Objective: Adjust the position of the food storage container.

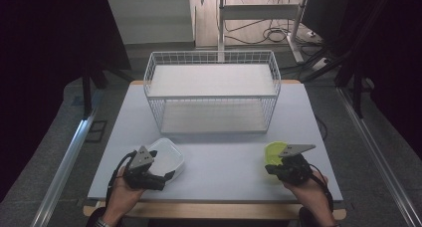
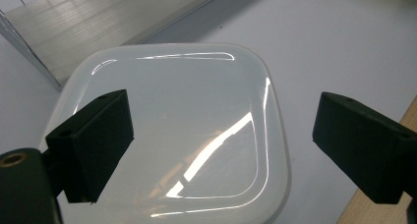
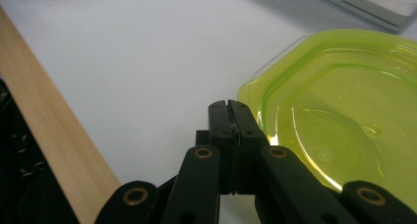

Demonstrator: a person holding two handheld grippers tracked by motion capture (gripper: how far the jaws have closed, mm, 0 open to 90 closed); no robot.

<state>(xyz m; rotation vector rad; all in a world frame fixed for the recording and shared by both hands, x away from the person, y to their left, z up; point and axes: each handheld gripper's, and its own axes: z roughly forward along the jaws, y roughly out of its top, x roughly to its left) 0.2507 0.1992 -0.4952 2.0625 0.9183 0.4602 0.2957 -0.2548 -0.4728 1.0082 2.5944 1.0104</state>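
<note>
A white translucent square plate (image 1: 169,155) lies on the table's front left. My left gripper (image 1: 167,174) hovers over its near side, open; in the left gripper view the two black jaws (image 2: 223,111) stand wide apart above the plate (image 2: 187,126) with nothing between them. A clear green plate (image 1: 273,151) lies at the front right. My right gripper (image 1: 269,170) sits just at its near edge, shut. In the right gripper view the jaws (image 3: 229,107) are pressed flat together beside the green plate's (image 3: 344,106) rim, with nothing visibly between them.
A white wire basket rack (image 1: 213,95) with a flat upper shelf stands at the back middle of the white table (image 1: 224,167). The table's wooden front edge (image 1: 214,209) runs just below both hands. Cables and metal frames lie on the floor beyond.
</note>
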